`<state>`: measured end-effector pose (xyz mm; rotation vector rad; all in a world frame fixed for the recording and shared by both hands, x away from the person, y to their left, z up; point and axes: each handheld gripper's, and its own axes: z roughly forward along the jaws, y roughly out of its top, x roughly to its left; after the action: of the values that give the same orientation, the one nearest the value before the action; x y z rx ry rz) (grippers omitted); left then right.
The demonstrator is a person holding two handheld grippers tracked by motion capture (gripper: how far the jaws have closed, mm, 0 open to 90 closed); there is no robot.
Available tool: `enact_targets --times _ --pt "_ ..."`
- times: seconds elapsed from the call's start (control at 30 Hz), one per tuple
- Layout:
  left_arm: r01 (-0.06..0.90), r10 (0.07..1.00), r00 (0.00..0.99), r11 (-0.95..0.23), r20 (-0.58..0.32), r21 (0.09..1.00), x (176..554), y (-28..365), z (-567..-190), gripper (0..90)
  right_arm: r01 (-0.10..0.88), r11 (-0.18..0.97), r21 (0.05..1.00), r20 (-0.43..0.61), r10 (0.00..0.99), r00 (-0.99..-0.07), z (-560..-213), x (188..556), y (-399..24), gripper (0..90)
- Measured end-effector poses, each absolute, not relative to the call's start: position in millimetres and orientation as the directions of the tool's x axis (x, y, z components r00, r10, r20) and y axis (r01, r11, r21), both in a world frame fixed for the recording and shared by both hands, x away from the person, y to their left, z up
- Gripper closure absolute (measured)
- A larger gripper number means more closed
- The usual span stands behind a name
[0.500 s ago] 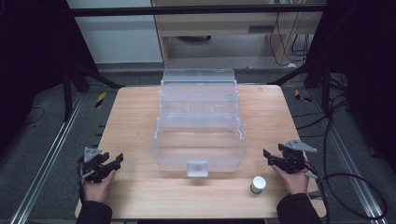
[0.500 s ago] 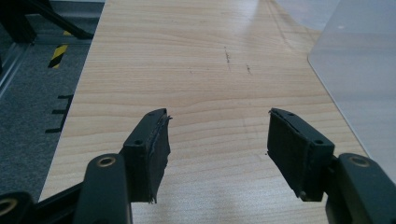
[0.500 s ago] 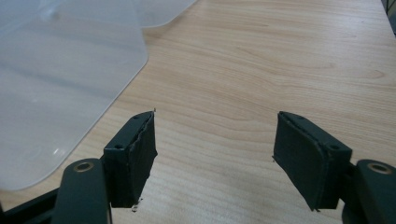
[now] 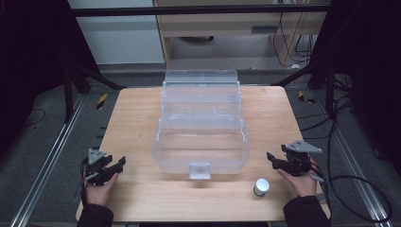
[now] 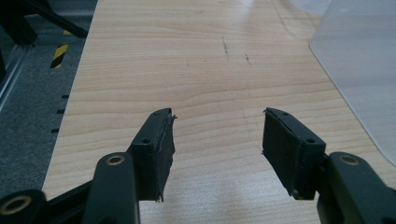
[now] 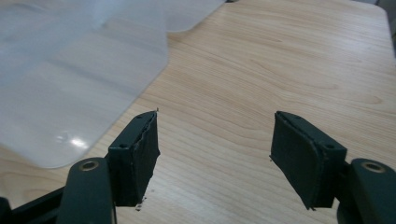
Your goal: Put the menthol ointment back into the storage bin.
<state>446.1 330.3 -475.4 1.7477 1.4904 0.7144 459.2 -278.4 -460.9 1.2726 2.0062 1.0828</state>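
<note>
1. Clear plastic box [image 4: 201,132] sat at the middle of the wooden table [image 4: 137,118], its long axis running near to far, latch tab facing near.
2. A small white-capped jar [image 4: 260,187] stood near and right of the box, just beside the right gripper [image 4: 279,163].
3. The left gripper [image 4: 111,169] rested at the near left, well apart from the box.
4. Both grippers' jaws were spread wide, holding nothing.

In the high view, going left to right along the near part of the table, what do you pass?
Left hand-held gripper → clear plastic box → small white-capped container → right hand-held gripper.
</note>
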Motion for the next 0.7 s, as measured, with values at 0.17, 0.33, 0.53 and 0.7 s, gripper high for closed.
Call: enact_targets --times 0.17,0.33,0.53,0.7 --pt "0.586 0.983 0.182 -0.082 -0.033 0.806 446.1 327.9 -475.8 42.2 0.481 0.292 0.827 -0.044 0.886 -0.461 -444.4 458.8 -272.8 30.8" --pt "0.592 0.981 0.193 -0.098 -0.022 0.800 446.5 324.8 -477.3 42.0 0.477 0.319 0.819 -0.047 0.866 -0.498 -429.8 460.7 -268.7 29.6" --pt "0.596 0.980 0.198 -0.105 -0.019 0.796 447.3 322.9 -478.3 42.1 0.490 0.364 0.792 -0.052 0.840 -0.540 -410.9 464.3 -264.8 29.4" --pt "0.602 0.979 0.204 -0.115 -0.013 0.791 447.6 322.0 -479.3 41.8 0.482 0.412 0.773 -0.071 0.811 -0.580 -394.6 465.8 -261.1 28.5"
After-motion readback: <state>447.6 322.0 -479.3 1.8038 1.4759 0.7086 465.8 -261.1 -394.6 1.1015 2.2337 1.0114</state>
